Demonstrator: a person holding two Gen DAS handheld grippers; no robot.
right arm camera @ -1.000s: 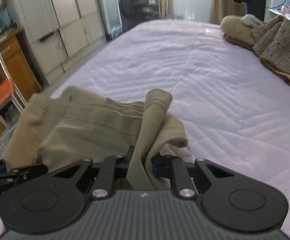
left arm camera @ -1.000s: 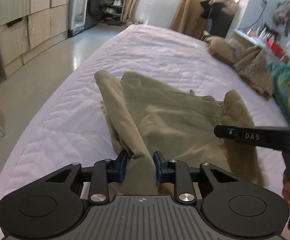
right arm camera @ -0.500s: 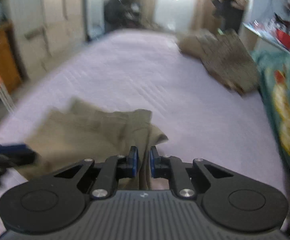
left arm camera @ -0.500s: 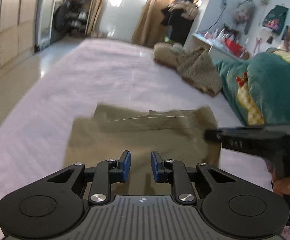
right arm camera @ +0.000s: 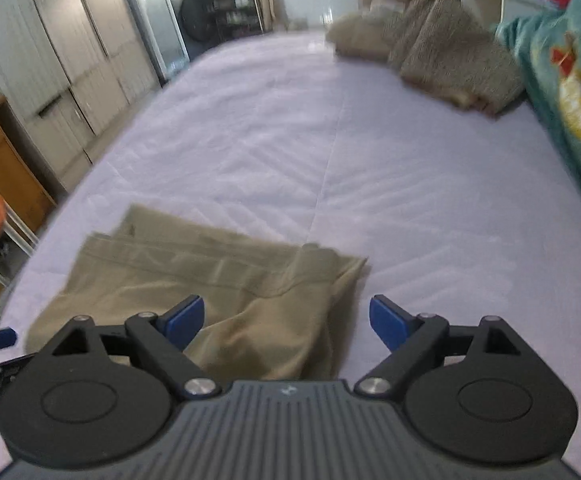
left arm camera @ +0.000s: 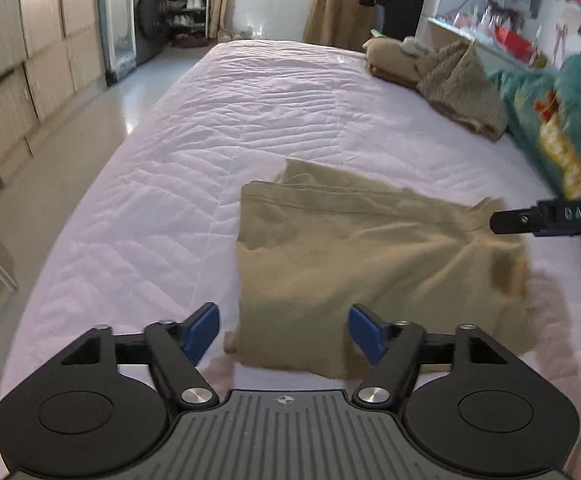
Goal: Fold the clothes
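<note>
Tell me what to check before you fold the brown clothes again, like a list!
1. Left gripper let go: ok, jaws wide open, nothing between them.
2. Right gripper let go: ok, open too.
3. Khaki garment lying on the bed: ok, folded and resting there.
4. Garment smooth: not ok, its right side is bunched and wrinkled.
5. Room on the bed to fold: ok, the brown blanket pile sits far off.
6. Edges lined up underneath: cannot tell.
</note>
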